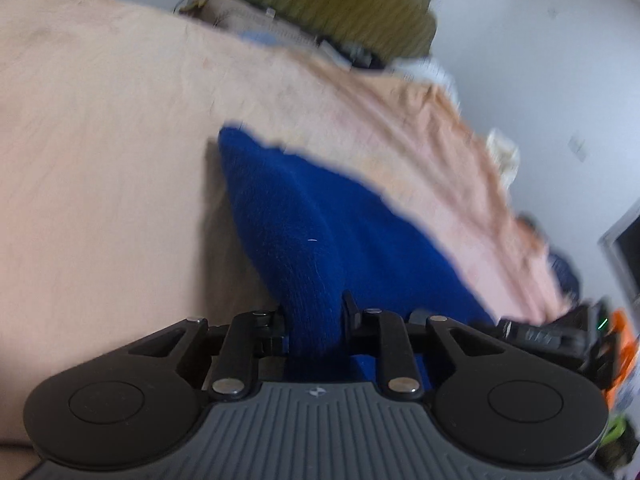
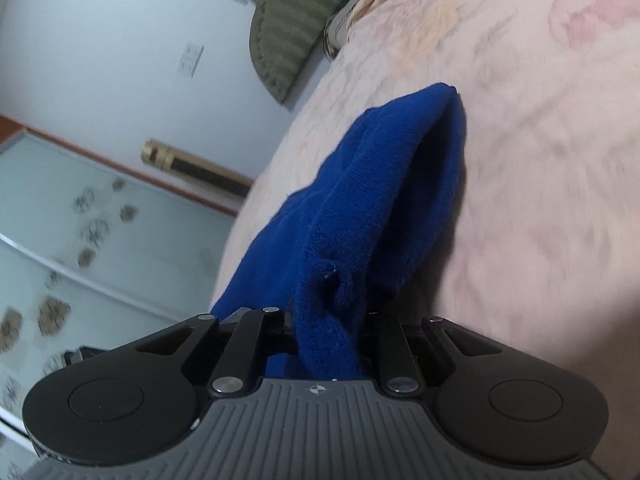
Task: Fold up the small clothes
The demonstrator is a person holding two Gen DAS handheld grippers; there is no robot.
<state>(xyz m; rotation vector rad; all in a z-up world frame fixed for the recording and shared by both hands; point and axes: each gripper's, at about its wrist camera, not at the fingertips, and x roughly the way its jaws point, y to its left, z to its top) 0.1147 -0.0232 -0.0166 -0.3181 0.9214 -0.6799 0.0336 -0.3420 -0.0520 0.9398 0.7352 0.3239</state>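
Closest to us, the left gripper (image 1: 316,320) is pinching a bunched edge of the blue knit garment (image 1: 320,216), its jaws drawn in tight on the fabric. From that pinch the cloth is fanning out away from us, hanging above the bed (image 1: 100,140) and casting a shadow on the peach sheet to its left. We are seeing the far corner of the garment ending over the middle of the bed. At the right edge of this view, part of the other black gripper body is showing, low and blurred.

In the right wrist view, the right gripper (image 2: 330,336) is likewise clamping a gathered fold of the same blue garment (image 2: 380,184), with the fabric filling the narrow gap between its jaws. The cloth is rising from there toward the far side, tented above the flowered sheet of the bed (image 2: 540,200). An olive-green ribbed cushion (image 2: 288,28) is lying at the far end, by the white wall (image 2: 120,60).
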